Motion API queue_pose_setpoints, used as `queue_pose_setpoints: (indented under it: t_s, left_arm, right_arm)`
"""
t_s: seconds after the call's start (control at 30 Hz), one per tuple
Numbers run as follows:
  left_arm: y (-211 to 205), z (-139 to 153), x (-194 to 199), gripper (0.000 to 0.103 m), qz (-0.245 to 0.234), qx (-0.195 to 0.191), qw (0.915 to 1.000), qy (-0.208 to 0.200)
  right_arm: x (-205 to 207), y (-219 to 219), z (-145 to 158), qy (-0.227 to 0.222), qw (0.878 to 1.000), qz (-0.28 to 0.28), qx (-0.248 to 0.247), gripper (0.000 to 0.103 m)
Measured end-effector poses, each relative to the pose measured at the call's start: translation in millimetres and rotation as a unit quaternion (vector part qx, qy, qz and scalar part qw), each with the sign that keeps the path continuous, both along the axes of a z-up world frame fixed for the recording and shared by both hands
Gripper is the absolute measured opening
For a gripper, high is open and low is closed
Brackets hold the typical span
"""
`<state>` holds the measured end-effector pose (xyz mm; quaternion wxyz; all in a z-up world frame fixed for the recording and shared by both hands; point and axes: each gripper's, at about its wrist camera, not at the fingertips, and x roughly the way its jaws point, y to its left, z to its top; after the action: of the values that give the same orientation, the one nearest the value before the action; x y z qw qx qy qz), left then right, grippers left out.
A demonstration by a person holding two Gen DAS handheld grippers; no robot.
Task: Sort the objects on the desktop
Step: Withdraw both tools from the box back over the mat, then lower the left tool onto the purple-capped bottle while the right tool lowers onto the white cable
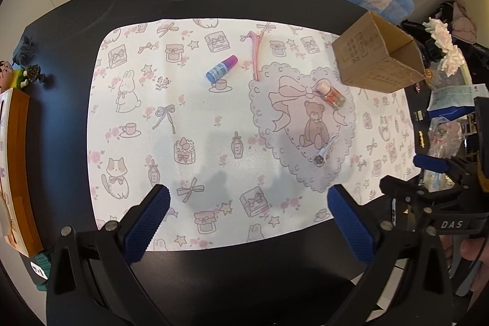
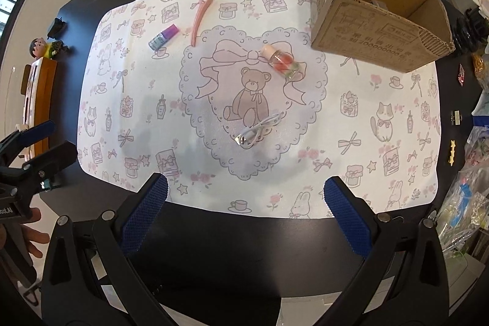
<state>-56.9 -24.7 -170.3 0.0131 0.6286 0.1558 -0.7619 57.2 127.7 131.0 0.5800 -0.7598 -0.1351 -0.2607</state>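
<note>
Cardboard box (image 2: 379, 20) sat far right on the surface (image 2: 244, 231), maybe holding something; both grippers, left (image 1: 247, 222) and right (image 2: 244, 213), had fingers wide, empty.

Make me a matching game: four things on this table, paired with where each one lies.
Things:
1. hair clip
2. cable
3. glass bottle
4. box

Places:
A. by the bear's feet
B. on the pink bow
C. mat's far right corner
D. beside the purple-capped tube

Pairs: 1-D, 2-A, 3-B, 4-C
</note>
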Motion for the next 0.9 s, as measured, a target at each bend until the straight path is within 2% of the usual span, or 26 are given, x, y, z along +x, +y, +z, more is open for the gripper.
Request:
queue_pose_setpoints:
  t_s: [0.4, 0.67, 0.9]
  left_arm:
    - [-2, -20, -27, 0.103, -0.035, -0.004, 0.9993, -0.01]
    - [-2, -50, -63, 0.103, -0.092, -0.017, 0.9953, -0.027]
    - [-5, -80, -105, 0.103, -0.152, -0.037, 0.9868, -0.041]
  right_arm:
    - [22, 4, 6, -0.003, 1.0, 0.006, 0.018, 0.103]
    - [47, 10, 28, -0.003, 0.999, 0.015, 0.05, 0.103]
    - [74, 18, 48, 0.001, 0.995, 0.044, 0.092, 0.103]
